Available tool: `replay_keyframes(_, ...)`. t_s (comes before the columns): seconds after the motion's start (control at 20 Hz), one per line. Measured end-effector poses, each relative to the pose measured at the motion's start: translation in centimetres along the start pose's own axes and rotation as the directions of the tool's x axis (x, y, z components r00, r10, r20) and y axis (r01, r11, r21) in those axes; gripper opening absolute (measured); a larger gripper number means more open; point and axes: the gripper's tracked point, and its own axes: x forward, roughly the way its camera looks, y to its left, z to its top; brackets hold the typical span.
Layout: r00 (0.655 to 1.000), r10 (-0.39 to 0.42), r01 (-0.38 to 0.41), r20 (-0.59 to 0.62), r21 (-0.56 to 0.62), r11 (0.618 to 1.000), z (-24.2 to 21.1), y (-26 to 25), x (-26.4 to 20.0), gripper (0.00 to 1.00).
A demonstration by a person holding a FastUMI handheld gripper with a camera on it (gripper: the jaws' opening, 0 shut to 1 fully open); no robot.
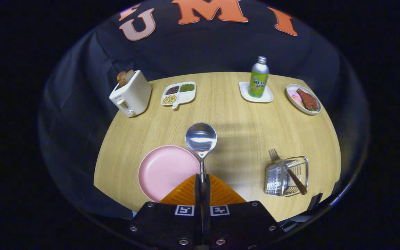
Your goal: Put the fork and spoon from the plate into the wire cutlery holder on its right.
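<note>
We have the gripper (201, 180) clamped on the handle of the polished steel spoon (201, 139), both orange ribbed fingers (221, 191) pressing the thin handle between them. The spoon points straight ahead along the fingers, bowl forward and face up, held clear above the round wooden bench (234, 114). Its bowl hangs just past the far right rim of the empty round pink plate (165, 172), which sits near the bench's near edge, left of centre.

The clear wire cutlery holder (286, 176) stands towards the near right corner of the bench, well apart from the plate. The steel fork with a brown wooden handle (286, 168) is already lodged in it, leaning, tines up and away from us, handle end poking out over the near right wall. So we judge the fork done and the spoon halfway home.

What the next move turns on: the holder lies to the right of the gripper, and slightly nearer than the spoon's bowl. The spoon's long axis runs away from us, so we would need to swing right and tip it to drop it in beside the fork, keeping clear of the slanted fork handle.
</note>
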Motion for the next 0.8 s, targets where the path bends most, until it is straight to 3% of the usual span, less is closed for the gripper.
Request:
replay_keyframes(0.3,0.994,-0.109,0.11,-0.025,0.015,0.994,-0.4,-8.0,-2.5,0.03)
replay_keyframes(0.8,0.967,-0.14,0.128,-0.212,-0.065,0.99,-2.8,-15.5,-4.3,0.03)
